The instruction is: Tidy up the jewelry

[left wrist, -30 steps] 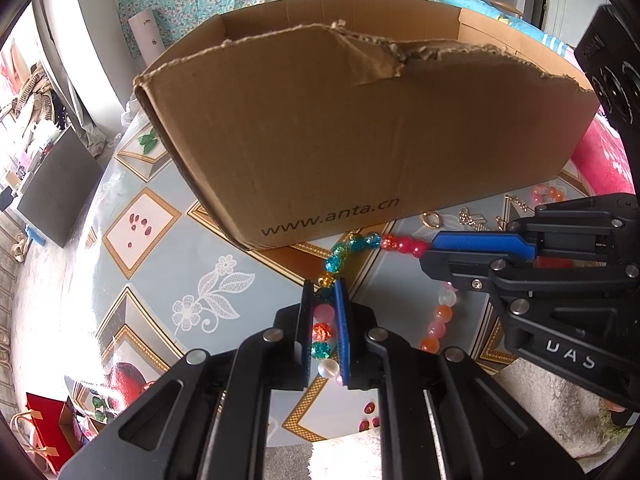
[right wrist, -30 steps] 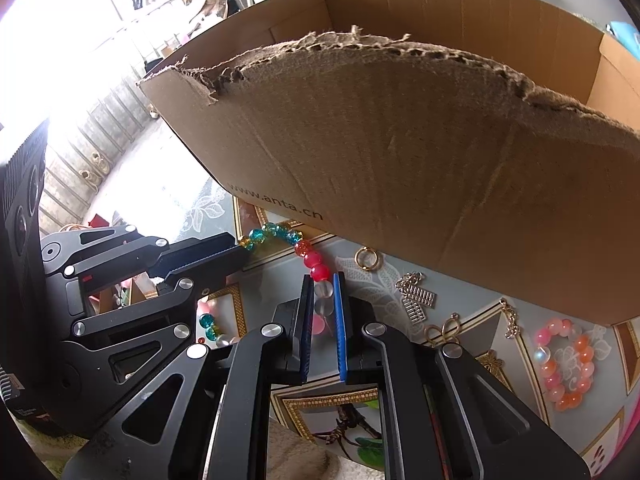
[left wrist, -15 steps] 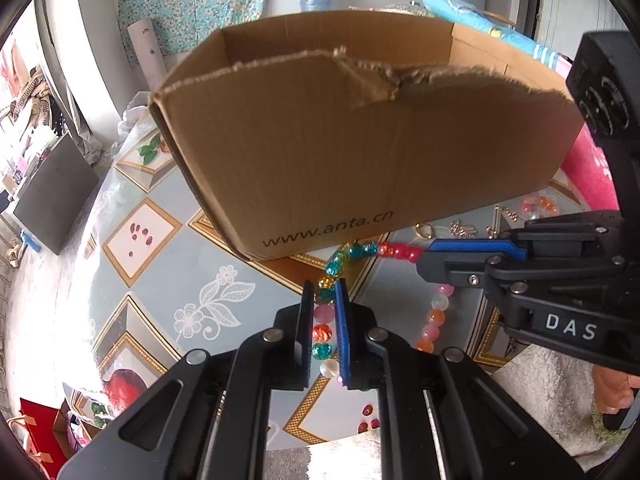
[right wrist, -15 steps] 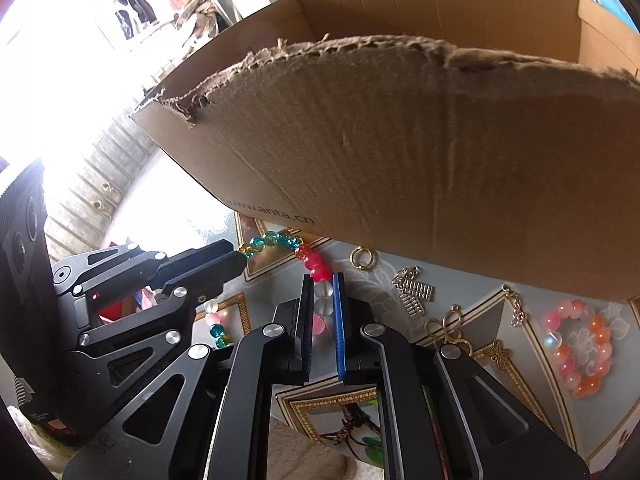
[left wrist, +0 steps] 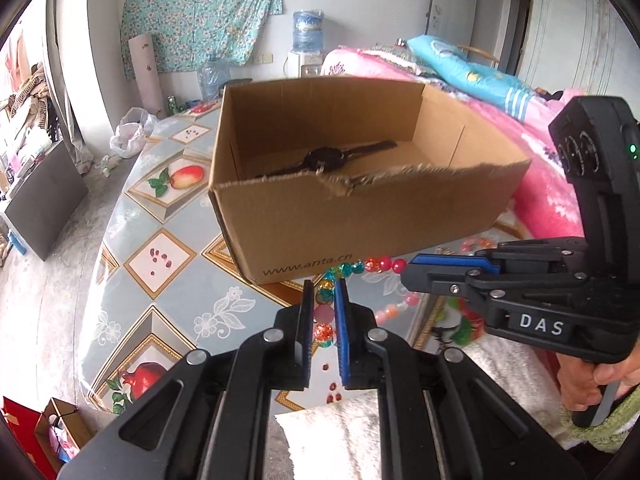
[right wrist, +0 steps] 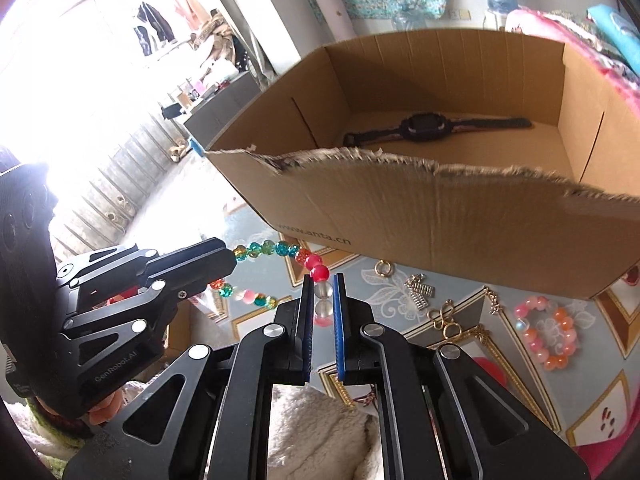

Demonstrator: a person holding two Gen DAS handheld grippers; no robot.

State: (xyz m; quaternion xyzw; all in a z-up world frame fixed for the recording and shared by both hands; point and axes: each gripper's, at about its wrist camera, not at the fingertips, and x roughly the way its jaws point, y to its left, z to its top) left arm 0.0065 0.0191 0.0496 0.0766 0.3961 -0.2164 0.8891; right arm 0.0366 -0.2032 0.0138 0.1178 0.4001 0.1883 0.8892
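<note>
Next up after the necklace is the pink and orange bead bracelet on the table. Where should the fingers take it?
Grip one side of the bead bracelet ring from above, one finger inside the loop, one outside. It lies flat on the table, clear of the other pieces.

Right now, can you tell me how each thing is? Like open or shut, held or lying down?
left gripper: shut on the bead necklace.
right gripper: shut on the bead necklace.
bead necklace: held between both grippers, hanging off the table.
cardboard box: open on top, front edge torn.
watch: lying flat inside the box.
pink and orange bracelet: lying on the table.
gold ring: lying on the table by the box.
</note>
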